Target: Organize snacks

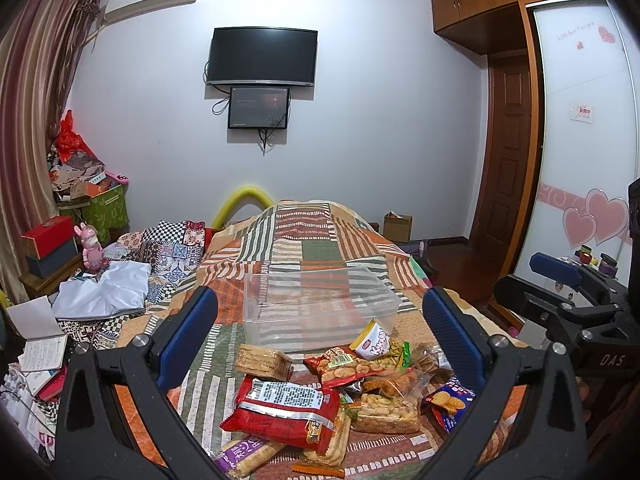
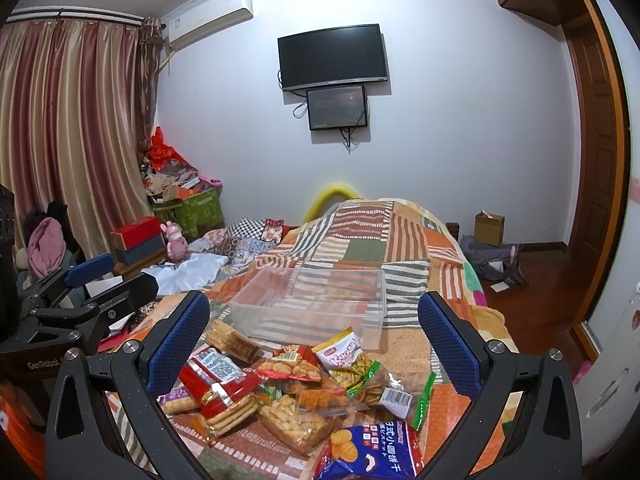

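Note:
A heap of snack packets lies on the patchwork bedspread, just in front of an empty clear plastic bin. In the left wrist view a red packet sits nearest, with a white and green bag behind it. My left gripper hangs open above the heap, holding nothing. In the right wrist view my right gripper is also open over the same heap, with a blue biscuit packet closest and the bin beyond. Each gripper shows at the other view's edge.
The patchwork bedspread covers the bed and rises to a hump behind the bin. White cloth and books lie on the left. Boxes and a pink figurine crowd the left corner. A wardrobe stands on the right.

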`<state>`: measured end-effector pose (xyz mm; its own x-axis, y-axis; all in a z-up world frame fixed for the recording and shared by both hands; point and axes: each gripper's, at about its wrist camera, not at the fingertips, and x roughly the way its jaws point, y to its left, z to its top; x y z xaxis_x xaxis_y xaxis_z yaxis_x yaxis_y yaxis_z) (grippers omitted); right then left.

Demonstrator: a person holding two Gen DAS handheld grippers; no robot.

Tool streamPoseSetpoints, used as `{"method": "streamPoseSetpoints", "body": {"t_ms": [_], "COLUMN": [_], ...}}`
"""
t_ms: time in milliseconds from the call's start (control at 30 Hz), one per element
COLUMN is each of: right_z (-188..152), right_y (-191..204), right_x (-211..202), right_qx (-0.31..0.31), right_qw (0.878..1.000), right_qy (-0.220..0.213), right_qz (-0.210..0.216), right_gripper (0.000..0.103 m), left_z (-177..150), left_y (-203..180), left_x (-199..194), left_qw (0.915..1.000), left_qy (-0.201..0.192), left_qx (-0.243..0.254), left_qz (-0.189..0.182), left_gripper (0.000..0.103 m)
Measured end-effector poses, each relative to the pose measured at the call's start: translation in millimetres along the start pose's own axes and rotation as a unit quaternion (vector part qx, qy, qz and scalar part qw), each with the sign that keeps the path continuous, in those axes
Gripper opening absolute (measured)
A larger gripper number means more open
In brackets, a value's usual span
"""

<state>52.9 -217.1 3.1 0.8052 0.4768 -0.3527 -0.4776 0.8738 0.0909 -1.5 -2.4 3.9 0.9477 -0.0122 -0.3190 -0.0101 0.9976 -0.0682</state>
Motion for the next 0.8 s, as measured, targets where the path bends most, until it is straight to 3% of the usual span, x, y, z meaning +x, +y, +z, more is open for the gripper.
{"method": "streamPoseSetpoints", "body": {"t_ms": [800], "right_z": [0.1], "right_y": [3.4], "right_x": [-0.3], "right_qx": [0.004], "right_qw": [1.000], "right_qy": [-0.002], "right_qz": [0.003], "right_gripper": [0.103], "left_z": [-2.9], "left_y": [-4.3], "left_x": [3.1], "left_qw": [1.0000], "left_qy": [0.001], "left_qx": [0.001], "left_qz": [-0.002], "left_gripper": [0.103]}}
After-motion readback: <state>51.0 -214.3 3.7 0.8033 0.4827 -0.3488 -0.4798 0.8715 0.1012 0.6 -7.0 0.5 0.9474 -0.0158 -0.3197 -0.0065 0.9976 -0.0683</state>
